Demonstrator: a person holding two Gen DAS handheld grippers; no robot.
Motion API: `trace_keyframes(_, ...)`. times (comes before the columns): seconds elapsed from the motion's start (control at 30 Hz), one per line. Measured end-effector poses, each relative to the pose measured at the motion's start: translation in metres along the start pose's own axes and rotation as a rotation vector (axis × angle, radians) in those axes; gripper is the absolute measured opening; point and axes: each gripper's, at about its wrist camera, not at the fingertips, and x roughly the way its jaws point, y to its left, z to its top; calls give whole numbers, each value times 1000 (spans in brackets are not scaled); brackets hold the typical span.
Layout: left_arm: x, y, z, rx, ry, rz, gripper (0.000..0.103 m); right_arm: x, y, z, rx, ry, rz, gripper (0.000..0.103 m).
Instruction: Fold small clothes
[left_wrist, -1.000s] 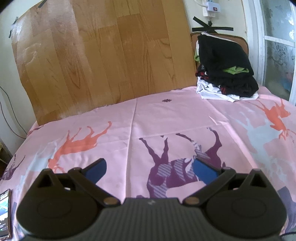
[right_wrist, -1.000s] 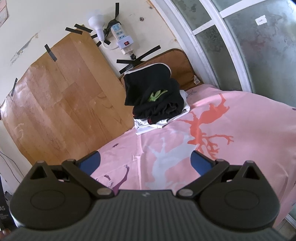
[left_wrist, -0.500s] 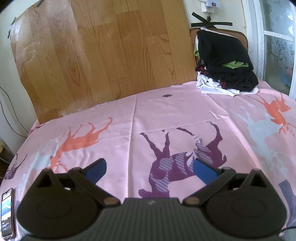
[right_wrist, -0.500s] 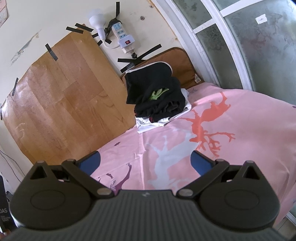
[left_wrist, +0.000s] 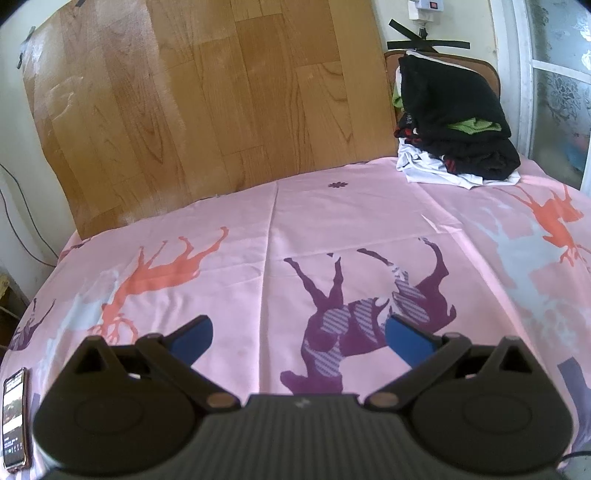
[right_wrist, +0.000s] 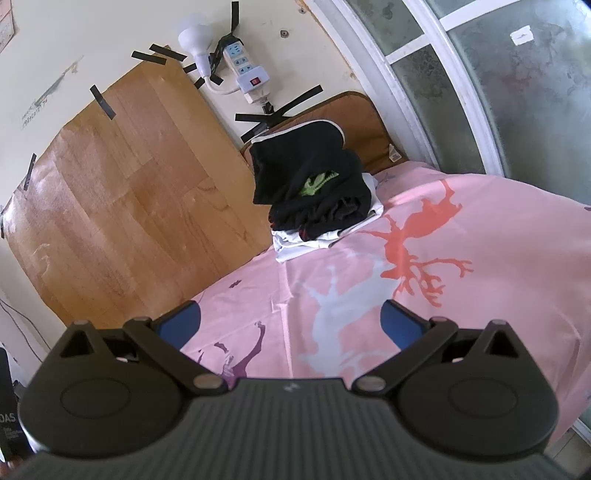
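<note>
A pile of clothes, mostly black with green and white pieces, sits at the far right corner of the bed; it also shows in the right wrist view. My left gripper is open and empty above the pink deer-print sheet, far from the pile. My right gripper is open and empty above the sheet, nearer the pile but apart from it.
A wood-pattern board leans on the wall behind the bed. A phone lies at the bed's near left edge. A power strip and bulb hang on the wall. A window stands on the right.
Both grippers have drifted slightly toward the bed's far side; the pile sits a little higher in the left view. Jaws stay open.
</note>
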Motion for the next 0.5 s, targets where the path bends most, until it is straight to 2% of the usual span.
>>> trace_keyframes(0.5, -3, -1, -3, 15, -9, -8, 103, -1, -1, -1, 19, -3, -9, 103)
